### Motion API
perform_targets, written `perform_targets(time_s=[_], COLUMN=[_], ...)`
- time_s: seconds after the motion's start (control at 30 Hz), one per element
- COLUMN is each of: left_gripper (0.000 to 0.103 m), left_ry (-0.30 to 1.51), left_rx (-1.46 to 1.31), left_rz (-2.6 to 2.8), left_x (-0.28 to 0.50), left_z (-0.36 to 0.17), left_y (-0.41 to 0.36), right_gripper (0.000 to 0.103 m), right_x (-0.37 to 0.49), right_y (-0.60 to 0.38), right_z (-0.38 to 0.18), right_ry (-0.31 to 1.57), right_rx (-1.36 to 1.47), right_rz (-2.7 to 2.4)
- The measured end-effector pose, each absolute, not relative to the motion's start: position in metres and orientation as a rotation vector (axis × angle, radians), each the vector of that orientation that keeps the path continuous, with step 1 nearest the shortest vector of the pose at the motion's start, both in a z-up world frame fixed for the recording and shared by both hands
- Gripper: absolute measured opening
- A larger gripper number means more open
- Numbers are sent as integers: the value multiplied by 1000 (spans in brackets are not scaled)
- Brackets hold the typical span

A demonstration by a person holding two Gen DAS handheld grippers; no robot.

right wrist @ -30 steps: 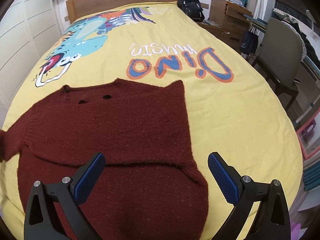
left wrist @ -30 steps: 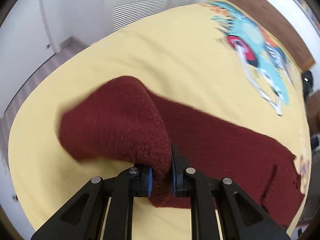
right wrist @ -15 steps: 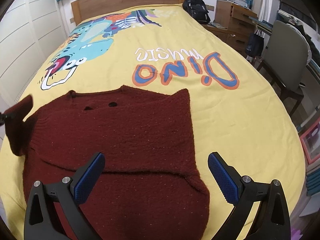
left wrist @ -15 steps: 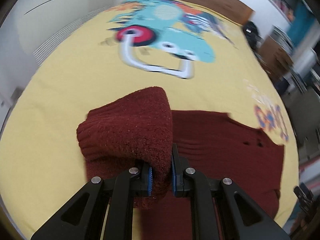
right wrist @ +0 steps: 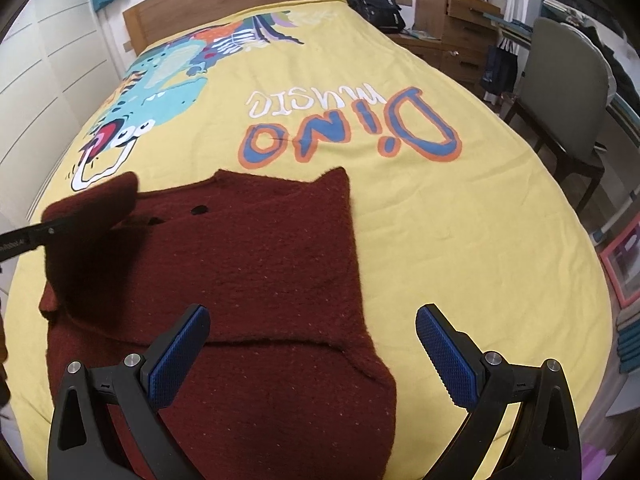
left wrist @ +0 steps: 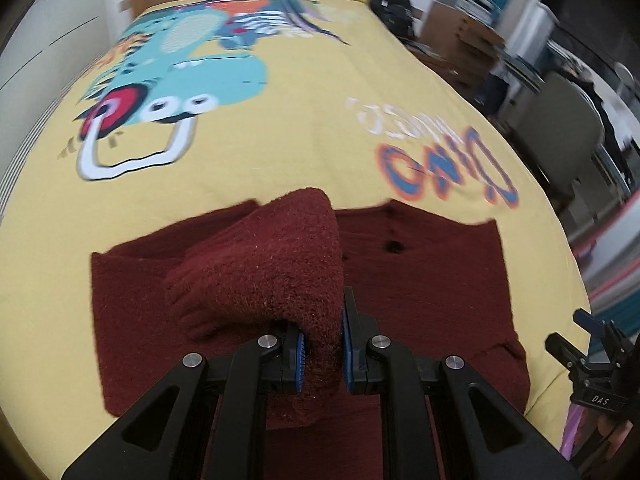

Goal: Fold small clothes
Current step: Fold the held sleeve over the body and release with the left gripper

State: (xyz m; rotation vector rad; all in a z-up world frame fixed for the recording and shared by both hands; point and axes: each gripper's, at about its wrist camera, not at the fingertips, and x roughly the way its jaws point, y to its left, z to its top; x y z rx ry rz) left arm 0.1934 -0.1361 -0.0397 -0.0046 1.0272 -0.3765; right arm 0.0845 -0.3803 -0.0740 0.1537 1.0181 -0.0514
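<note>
A dark red knitted sweater point(right wrist: 248, 264) lies flat on the yellow bedspread point(right wrist: 460, 240), its right sleeve folded across the lower body. My left gripper point(left wrist: 323, 354) is shut on the sweater's left sleeve point(left wrist: 280, 264) and holds it lifted over the sweater's body point(left wrist: 432, 280). In the right wrist view that raised sleeve point(right wrist: 92, 216) hangs at the sweater's left side, with one left finger showing beside it. My right gripper point(right wrist: 312, 354) hovers open above the sweater's lower edge with nothing between its fingers.
The bedspread carries a dinosaur print point(right wrist: 160, 88) and large "Dino music" lettering point(right wrist: 348, 132). A wooden headboard point(right wrist: 240, 8) stands at the far end. To the right are a black backpack point(right wrist: 374, 0), wooden drawers point(right wrist: 460, 32) and a grey chair point(right wrist: 564, 80).
My left gripper has carried the sleeve from the bed's left side over the sweater's body, swinging round to face the headboard. The right gripper has stayed open and almost still.
</note>
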Motion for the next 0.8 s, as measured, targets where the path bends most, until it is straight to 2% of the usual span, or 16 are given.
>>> perform_targets(time_s=[0.23,0.37,0.43,0.47,0.63,0.73,0.8], left_gripper=[12,16,24,33,38,53,81], left_ry=[1117,1230,1230,1235,1252,1256,1255], left_rx=[54,61,59,64,89,67,66], left_rz=[-334,-301,-297,-290,-288,-288,-296], left_x=[199,207,208,209,214,213,211], left_z=[-96,-138,-144,-146,-146,-138,-133], left_y=[-166,-162,-159,-158,-161,-159,-157], right_gripper=[103,103,103,103,103,103,103], right_x=[80,78,78,77,77,77,76], right_y=[-387,-387,-387,-387,-386,-385,-384], right_z=[-88,-96,-98,-99,-99,-97,-95], right_ry=[1051,1069,1075,1077,1080,1075,1070], right_rx=[175,177,179,179,187,189,187], right_rz=[-63,-61,-61,-61,-57,-55,-56])
